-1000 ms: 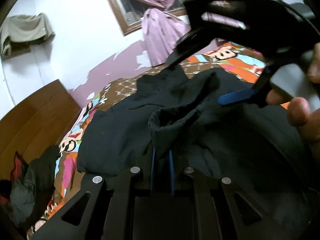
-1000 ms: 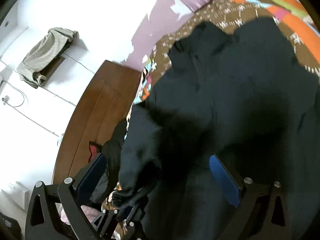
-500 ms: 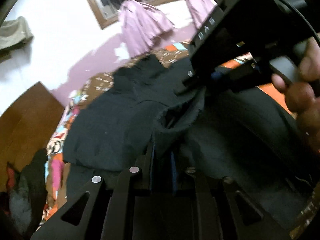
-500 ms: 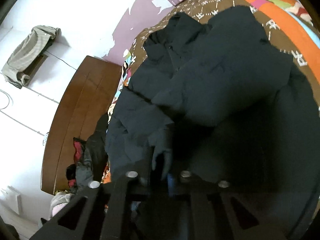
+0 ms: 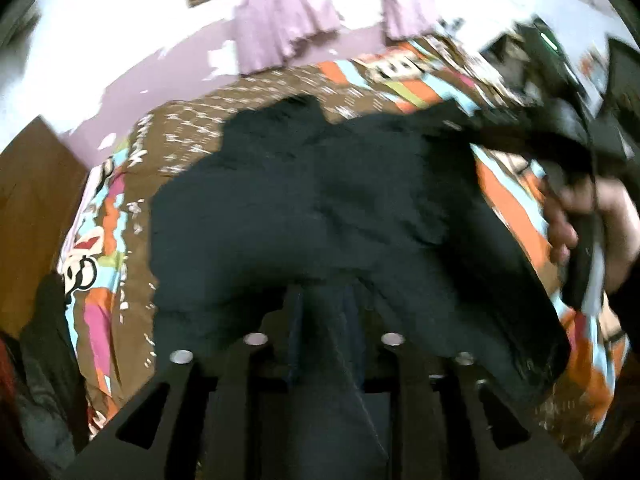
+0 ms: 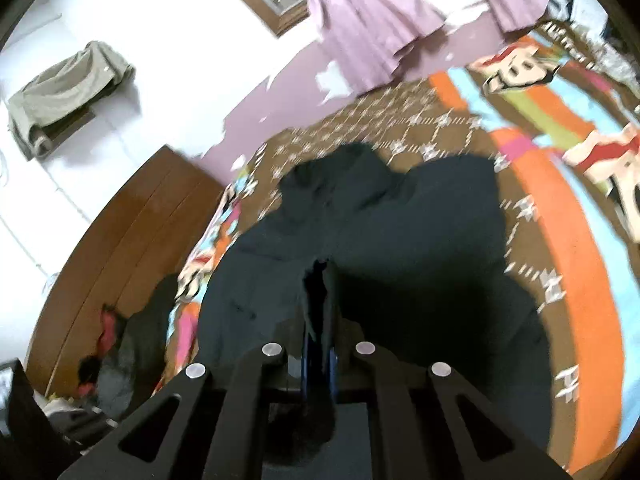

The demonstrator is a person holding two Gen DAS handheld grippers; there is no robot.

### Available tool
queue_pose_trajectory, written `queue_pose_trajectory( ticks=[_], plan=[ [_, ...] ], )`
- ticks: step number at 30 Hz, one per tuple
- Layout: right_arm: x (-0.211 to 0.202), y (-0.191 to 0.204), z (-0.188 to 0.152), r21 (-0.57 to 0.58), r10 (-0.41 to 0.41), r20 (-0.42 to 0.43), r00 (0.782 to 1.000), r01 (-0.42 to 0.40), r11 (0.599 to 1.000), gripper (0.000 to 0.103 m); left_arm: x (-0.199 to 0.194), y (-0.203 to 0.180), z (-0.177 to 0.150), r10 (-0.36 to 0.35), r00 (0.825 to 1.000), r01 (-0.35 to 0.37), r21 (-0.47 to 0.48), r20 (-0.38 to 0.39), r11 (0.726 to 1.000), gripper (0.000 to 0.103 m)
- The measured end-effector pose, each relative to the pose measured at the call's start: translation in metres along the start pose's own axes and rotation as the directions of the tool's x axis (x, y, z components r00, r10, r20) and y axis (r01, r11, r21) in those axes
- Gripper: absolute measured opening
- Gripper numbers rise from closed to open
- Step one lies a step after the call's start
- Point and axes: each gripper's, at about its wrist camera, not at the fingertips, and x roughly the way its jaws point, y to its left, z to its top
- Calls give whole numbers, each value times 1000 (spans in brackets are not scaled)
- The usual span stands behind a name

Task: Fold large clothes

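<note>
Fabric fills the gap between the blue-padded fingers of our left gripper (image 5: 322,312): a fold of the large dark navy garment (image 5: 320,208) runs down between them, and since these jaws have just been opening we cannot tell through the blur whether the pads are pressing on the cloth. Our right gripper (image 6: 319,312) has its jaws pressed almost together, pinching a raised edge of the same garment, which stands up in a narrow ridge between the pads. In the left wrist view that gripper's black frame shows at the far right, with the person's hand (image 5: 592,216) wrapped around its handle and a strip of the cloth stretched up towards it. From both grippers the garment spreads away across the bed, its far edge lumpy and lying on the brown star-patterned part of the bright striped cartoon bedspread (image 6: 568,184). To the right of the garment the bedspread lies bare and wide; beyond its far edge a narrower brown band shows before the lilac and white wall (image 6: 256,92) and the purple curtains (image 6: 372,28). On the left the cloth nearly meets the bed's edge, where a wooden headboard (image 6: 120,240) and a heap of dark and red clothes (image 6: 120,336) sit close by.
</note>
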Motion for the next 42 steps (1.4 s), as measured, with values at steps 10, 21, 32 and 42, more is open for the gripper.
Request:
queue_pose_trajectory(
  ticks=[10,21,32,42],
  plan=[
    [56,-20,11,-70,-210,56,976,214,974,10,106,115,30,55,994,-32,-243,90,970,45],
    [77,-16,-26,-293,-313,110,943,332,897,86,142,145,-11,20,998,-10,-187,51,982,45],
    [142,-33,-68,-473,-434,-94,896,344,811,98,168,158,-26,-106,994,102,-278,-1,955,53],
    [151,-50,-79,-462,-420,-74,904,342,818,102,186,144,-34,-8,1000,9,-194,5,981,53]
  ],
)
